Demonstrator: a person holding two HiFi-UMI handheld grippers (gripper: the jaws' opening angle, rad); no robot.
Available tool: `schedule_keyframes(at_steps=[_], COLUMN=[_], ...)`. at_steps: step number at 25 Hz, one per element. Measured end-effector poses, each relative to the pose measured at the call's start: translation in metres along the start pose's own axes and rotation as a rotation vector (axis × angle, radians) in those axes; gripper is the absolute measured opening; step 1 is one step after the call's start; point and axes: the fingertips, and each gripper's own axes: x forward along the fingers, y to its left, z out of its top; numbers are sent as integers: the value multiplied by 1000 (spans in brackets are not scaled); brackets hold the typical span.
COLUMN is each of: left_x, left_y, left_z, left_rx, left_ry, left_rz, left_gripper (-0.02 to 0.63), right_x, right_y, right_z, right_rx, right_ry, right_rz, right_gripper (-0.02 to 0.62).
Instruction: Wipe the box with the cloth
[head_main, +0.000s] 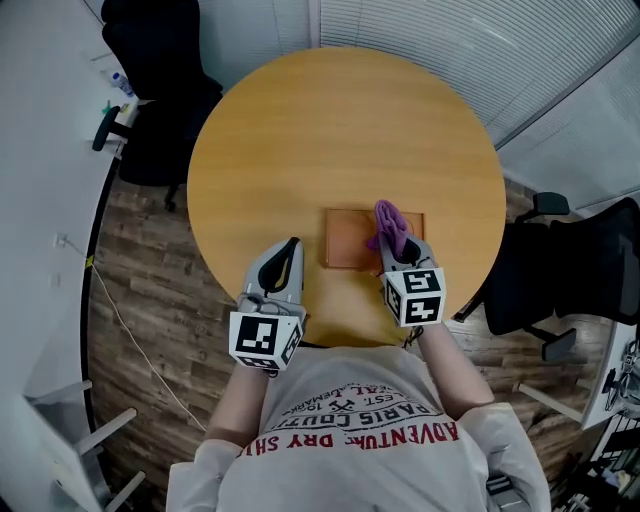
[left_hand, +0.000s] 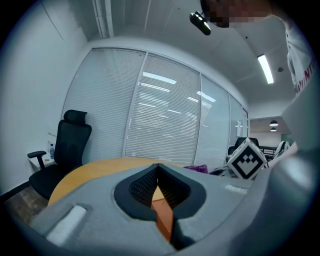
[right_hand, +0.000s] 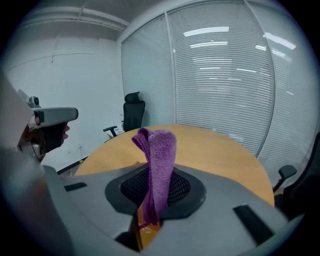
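Observation:
A flat brown box (head_main: 355, 238) lies on the round wooden table (head_main: 340, 130), near its front edge. My right gripper (head_main: 398, 247) is shut on a purple cloth (head_main: 389, 226), which bunches up over the box's right part. In the right gripper view the cloth (right_hand: 159, 165) stands up between the jaws, with a strip of the box (right_hand: 142, 235) below. My left gripper (head_main: 284, 262) hovers at the table's front edge, left of the box, shut with nothing in it. The left gripper view shows the box (left_hand: 164, 216) through the slit between the closed jaws.
Black office chairs stand at the back left (head_main: 160, 70) and at the right (head_main: 580, 270) of the table. A white counter (head_main: 50, 150) runs along the left. Window blinds (right_hand: 225, 75) line the far wall. The floor is wood plank.

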Motion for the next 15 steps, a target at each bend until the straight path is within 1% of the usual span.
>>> schedule_keyframes(at_steps=[3,8,12,15], left_x=[10,16,18,20], left_y=[9,34,46,52], left_z=[-4,-12,-21,-23], left_rx=[16,-5,-18,-29], left_ry=[29,60,85,91], left_rz=[-14,-16,-18,-19], left_gripper=[9,9,9,9], right_x=[26,65,93,107], right_y=[1,15,25,29], right_z=[-2,-3,-17,-26], right_rx=[-66,-233,-350,-418], right_ry=[52,132,231,283], right_rz=[-6,-17,-1,4], right_gripper=[66,64,64,64])
